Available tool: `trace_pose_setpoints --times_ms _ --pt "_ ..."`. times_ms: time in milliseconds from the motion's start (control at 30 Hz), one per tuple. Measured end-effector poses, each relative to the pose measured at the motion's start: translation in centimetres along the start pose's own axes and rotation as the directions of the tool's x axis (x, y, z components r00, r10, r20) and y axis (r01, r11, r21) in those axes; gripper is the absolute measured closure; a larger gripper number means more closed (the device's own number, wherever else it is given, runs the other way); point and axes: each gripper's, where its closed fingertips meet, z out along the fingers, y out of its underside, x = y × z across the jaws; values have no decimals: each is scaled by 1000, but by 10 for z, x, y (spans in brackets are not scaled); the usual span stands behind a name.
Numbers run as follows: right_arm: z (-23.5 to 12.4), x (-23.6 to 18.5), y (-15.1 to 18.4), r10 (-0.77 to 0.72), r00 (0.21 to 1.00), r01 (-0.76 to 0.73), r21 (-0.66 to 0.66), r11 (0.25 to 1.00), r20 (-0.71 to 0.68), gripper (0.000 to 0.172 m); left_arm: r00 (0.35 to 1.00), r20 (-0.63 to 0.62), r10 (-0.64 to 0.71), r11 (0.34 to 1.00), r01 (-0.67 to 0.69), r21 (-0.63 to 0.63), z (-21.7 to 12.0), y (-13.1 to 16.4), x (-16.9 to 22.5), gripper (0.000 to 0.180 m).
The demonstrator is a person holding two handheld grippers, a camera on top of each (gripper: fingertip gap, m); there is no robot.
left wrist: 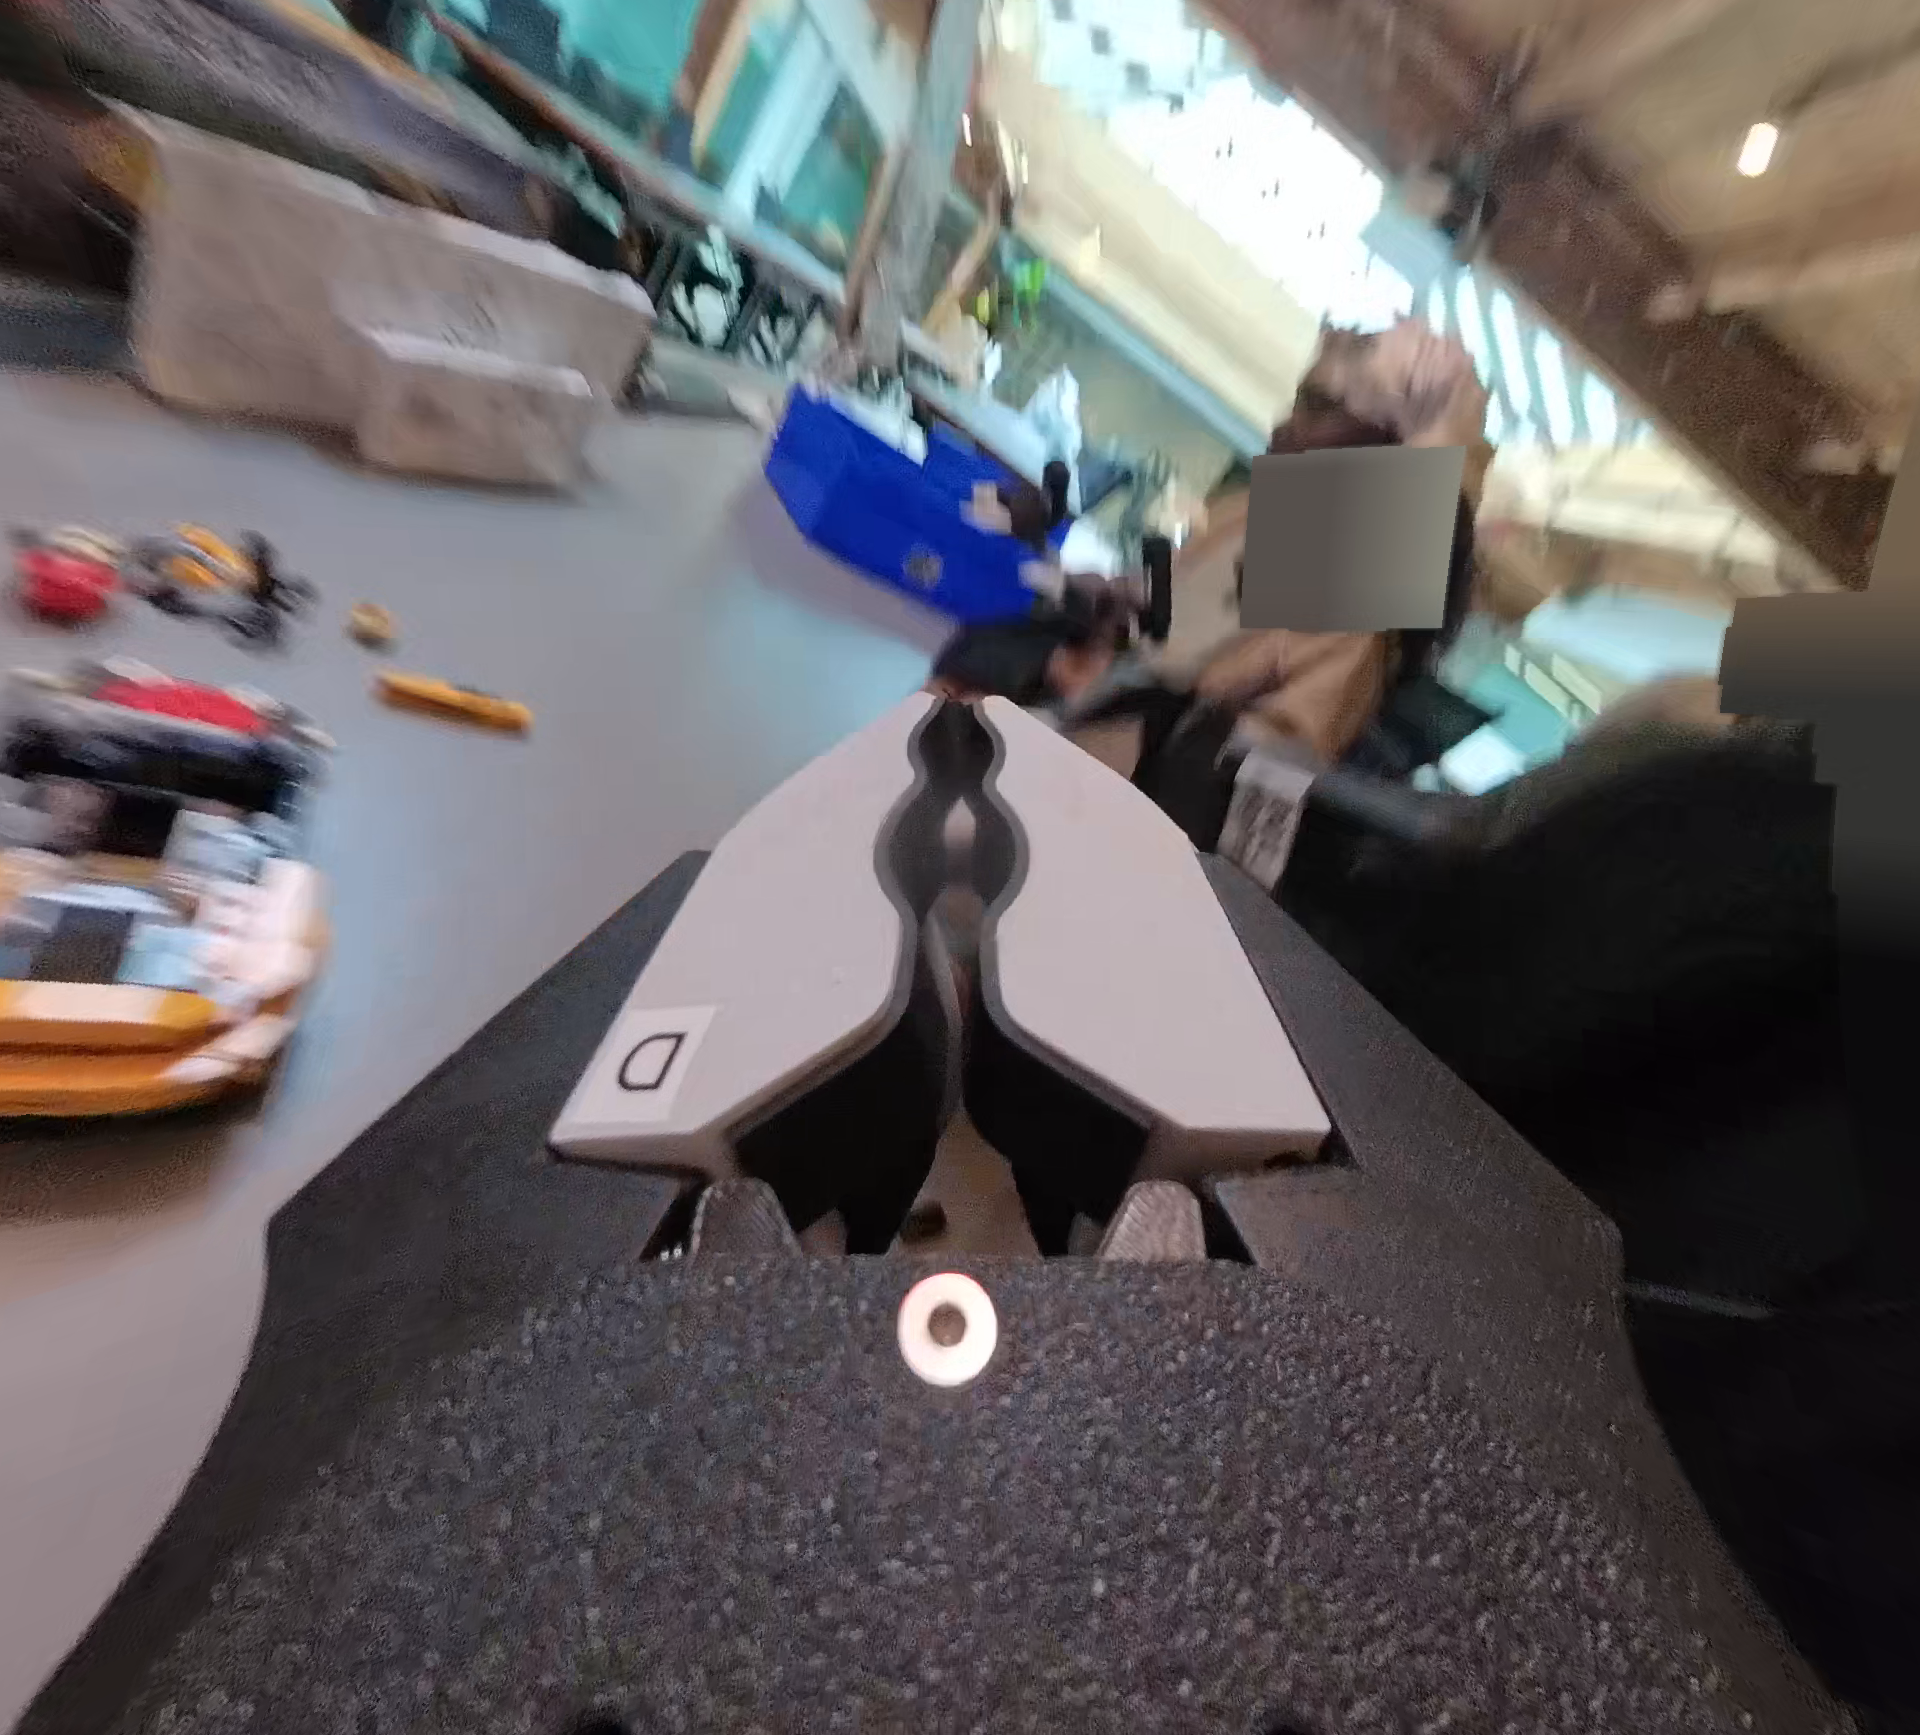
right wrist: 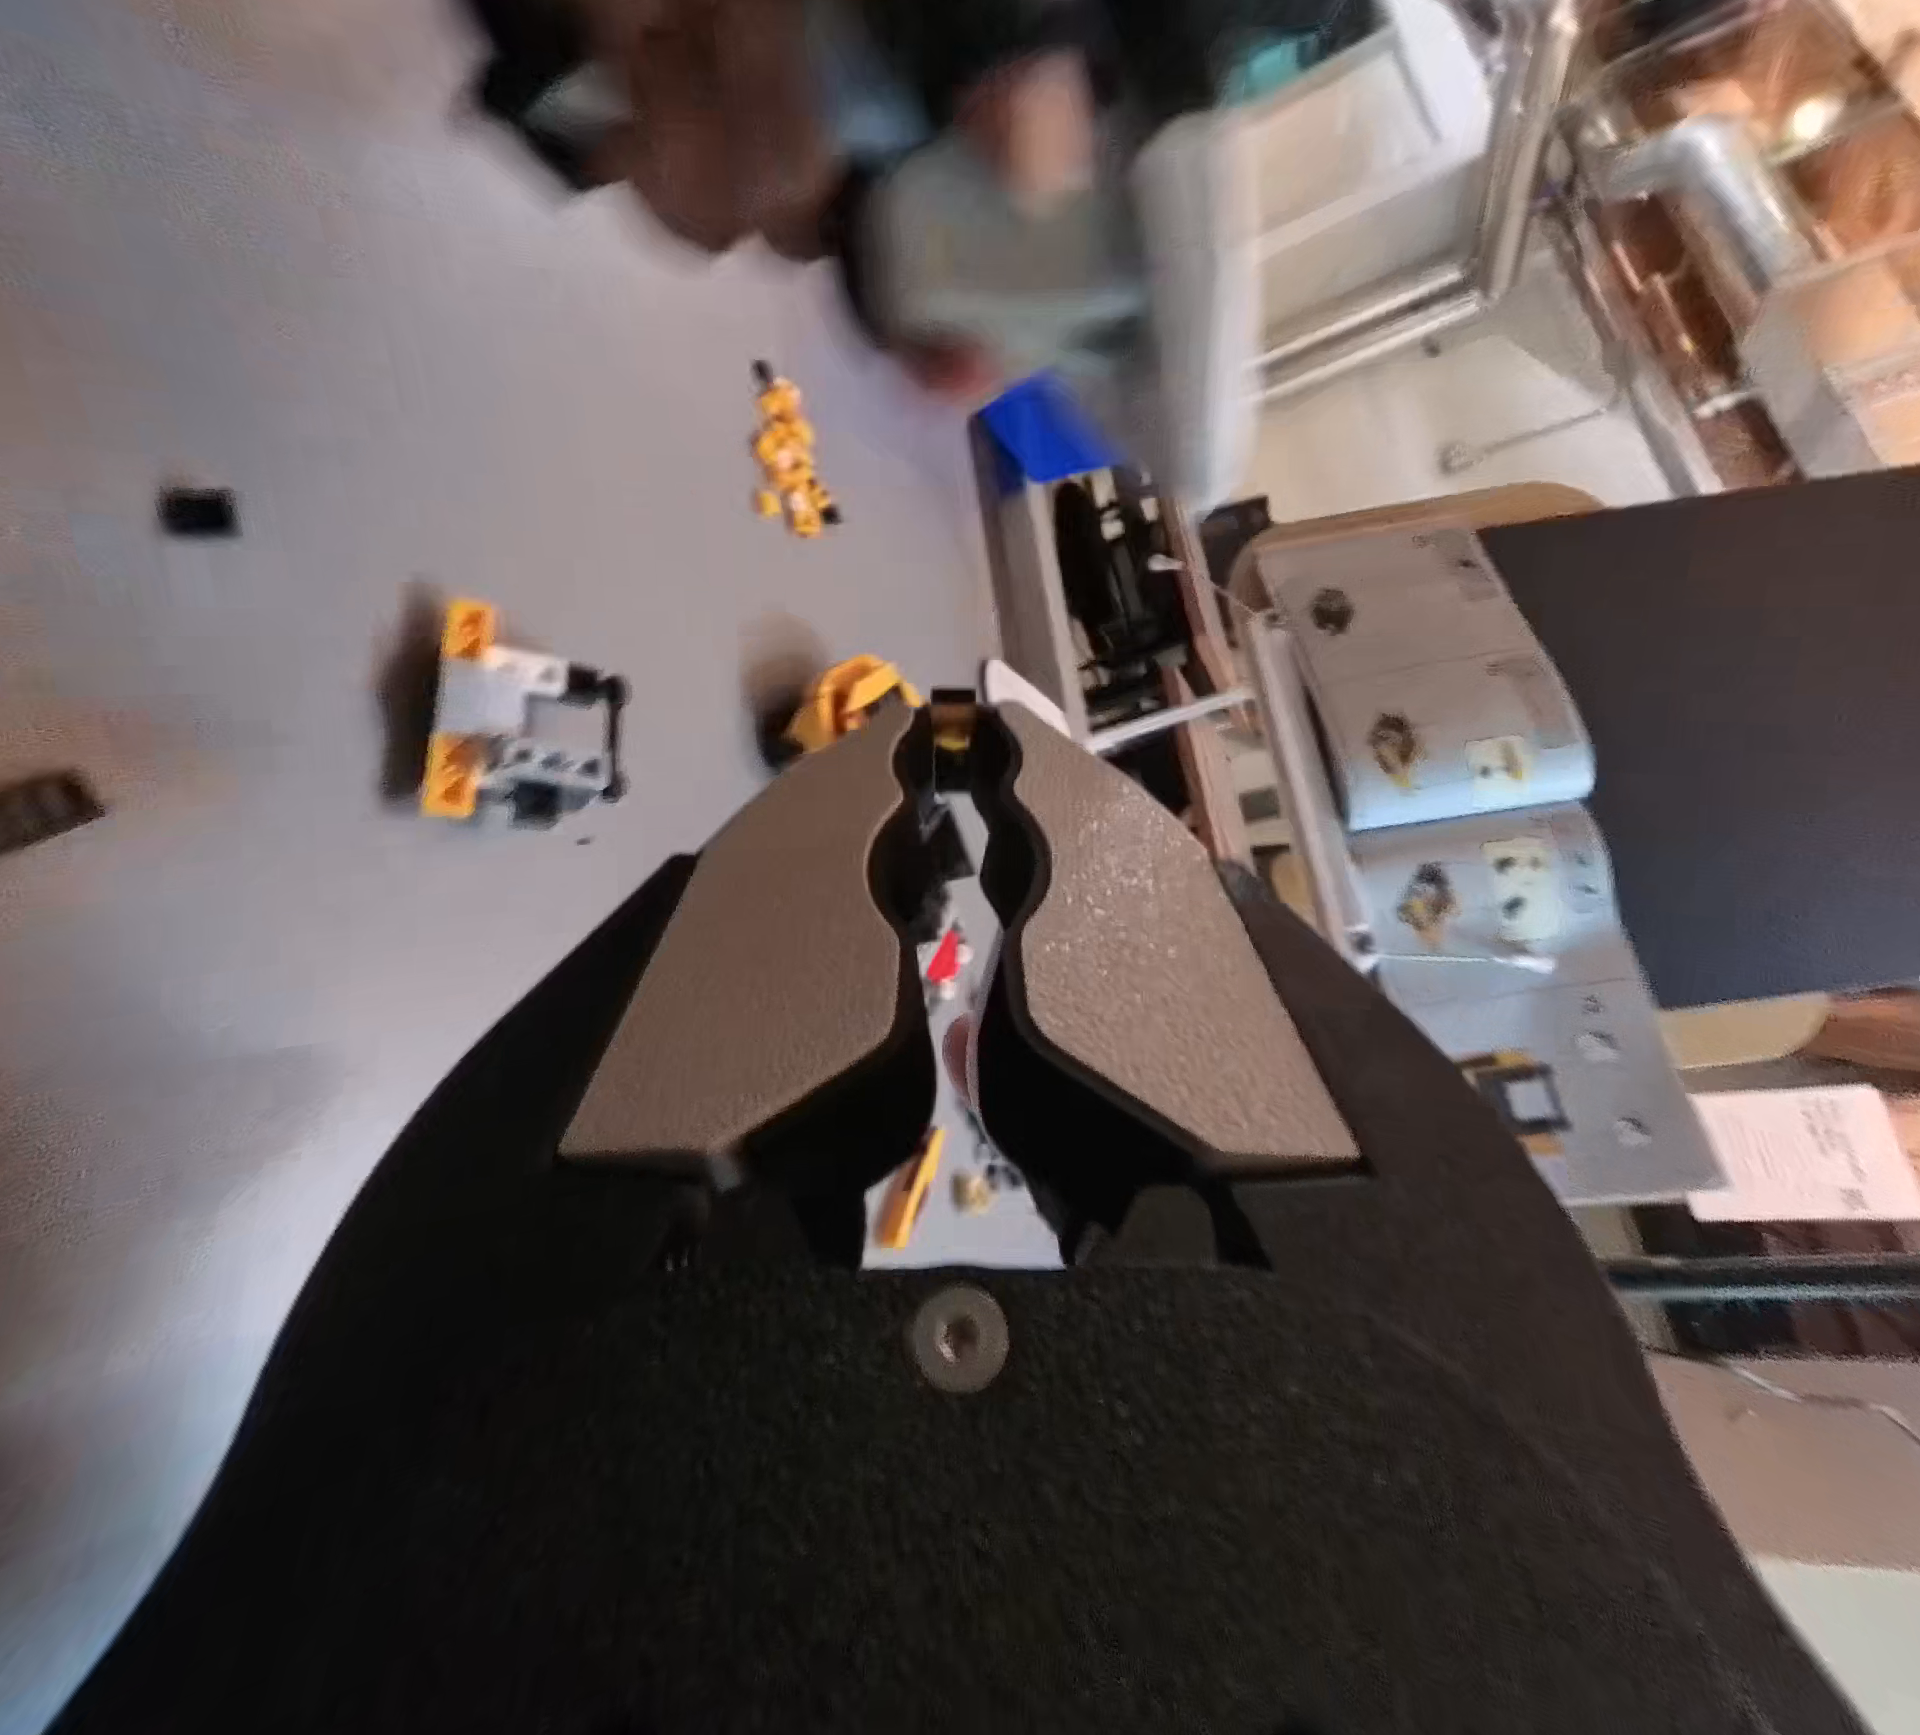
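**Right tongs pinching a small black-and-yellow piece, left tongs closed on air**

I'm holding my right tongs (right wrist: 954, 729) above the grey table (right wrist: 312, 1010), tips nearly together and gripping a small black piece with a yellow bit (right wrist: 952, 721) right at the tips. It's sticking out past the fingers (right wrist: 1101, 854), so the hold is shallow. I'm judging it should stay squeezed steadily and move slowly, no twisting, or it could pivot out.

My left tongs (left wrist: 954, 700) are pointing up and away from the table, tips meeting, nothing between them that I can see. View is heavily blurred.

Nearest things to the right tips: a yellow curved part (right wrist: 847, 698) just beside them on the table, and a grey block assembly with yellow ends (right wrist: 499, 709) further left. A yellow chain of small parts (right wrist: 790, 459) is lying well apart. An open instruction booklet (right wrist: 1455, 729) is sitting to the right, a blue bin (right wrist: 1039, 428) beyond it.

Best handled by bringing the left tongs down near the table before it gets busy there.
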Motion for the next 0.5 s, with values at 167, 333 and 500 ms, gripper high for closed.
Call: trace_pose_setpoints --times_ms 167,333,500 --pt "2 13 -6 104 994 -103 66 993 -23 164 986 115 123 991 -116 -67 -18 2 -19 180" --pt "-2 12 -19 252 967 -254 182 950 33 164 995 34 97 978 -89 -186 -1 26 -14 168" --pt "-3 13 -26 407 904 -427 231 875 130 164 998 -43 43 976 -51 -211 9 38 2 166"
